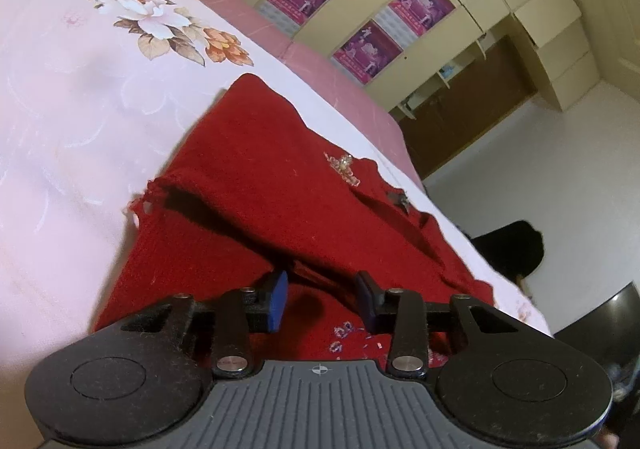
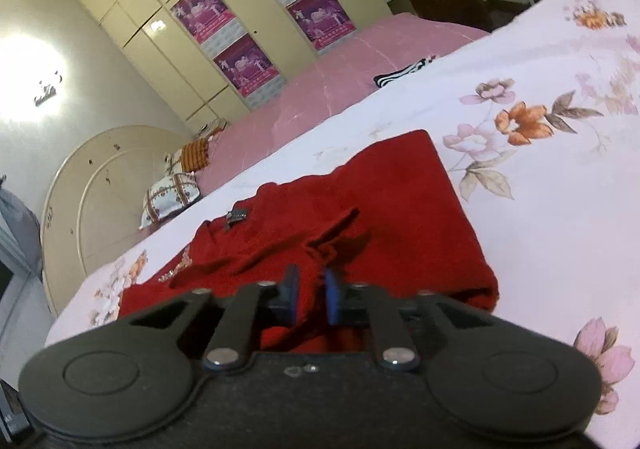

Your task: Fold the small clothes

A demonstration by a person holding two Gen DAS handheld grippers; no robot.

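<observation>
Now, red sweater (image 1: pixel 256 185) spread on a floral bedsheet (image 1: pixel 72 97), one sleeve folded across it, left gripper (image 1: pixel 322 299) low over the knit with fingers apart and nothing pinched, right gripper (image 2: pixel 311 295) with fingers clamped on a fold of sweater.

Left gripper (image 1: pixel 324 301): matte black linkage arms with silver rivets at the pivots; blue pads (image 1: pixel 280 299) on black fingers; two round black discs at 8 and 4 o'clock; ribbed grey housing at 6 o'clock, marked with a small crosshair. Right gripper (image 2: pixel 311 299): same black arms, silver rivets, blue pads (image 2: pixel 331 297); speckled black housing at 6 o'clock; discs at 8 and 4 o'clock.
</observation>
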